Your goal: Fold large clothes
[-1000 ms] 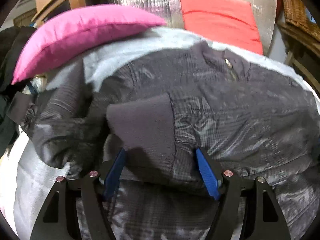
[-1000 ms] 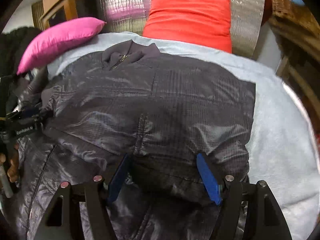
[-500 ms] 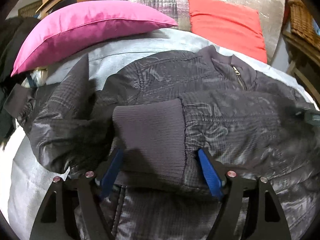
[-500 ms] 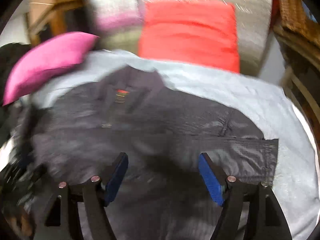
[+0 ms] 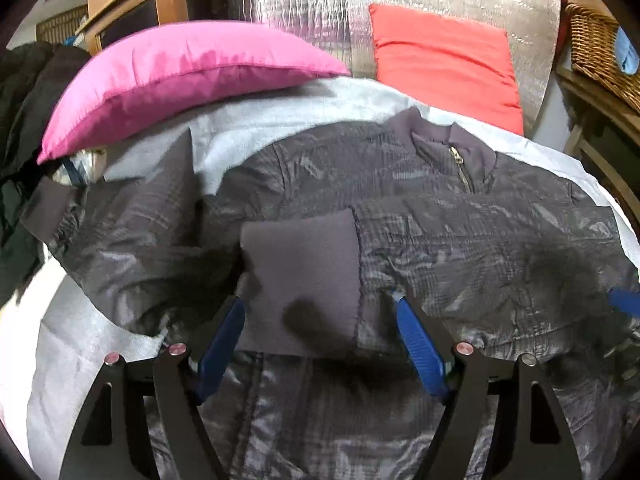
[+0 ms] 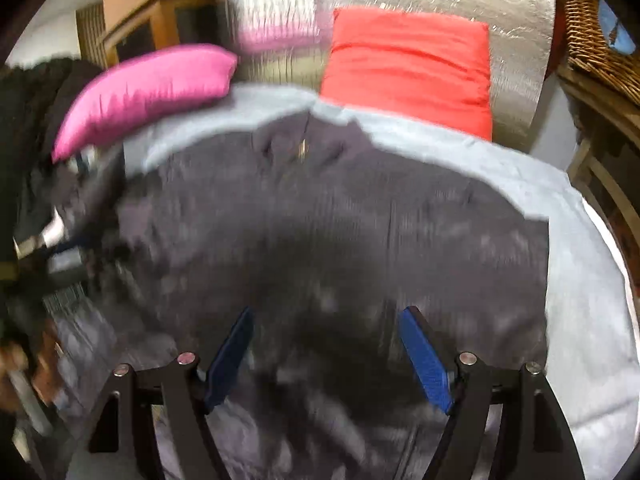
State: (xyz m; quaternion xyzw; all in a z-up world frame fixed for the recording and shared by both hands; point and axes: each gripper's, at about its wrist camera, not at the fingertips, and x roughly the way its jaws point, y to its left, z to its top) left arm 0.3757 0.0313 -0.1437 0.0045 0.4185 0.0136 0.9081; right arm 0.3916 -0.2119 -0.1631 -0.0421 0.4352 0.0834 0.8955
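Observation:
A dark grey quilted jacket (image 5: 460, 240) lies front up on a pale grey cover, collar and zip (image 5: 460, 160) at the far side. One sleeve is folded across the chest, its knit cuff (image 5: 300, 272) in front of my left gripper (image 5: 320, 312), which is open and holds nothing. The other sleeve (image 5: 132, 216) trails to the left. In the blurred right wrist view the jacket (image 6: 360, 240) fills the middle, and my right gripper (image 6: 326, 320) is open above it, empty.
A pink pillow (image 5: 180, 76) lies at the far left and a red pillow (image 5: 444, 64) leans on a silver quilted backrest (image 5: 320, 12). A wicker basket (image 5: 600, 52) stands at the right. Dark clothing (image 5: 20, 128) hangs at the left edge.
The right gripper let go of the folded sleeve and swung over the jacket, blurring its view. The left gripper drew back slightly, and the cuff lies just past its fingers.

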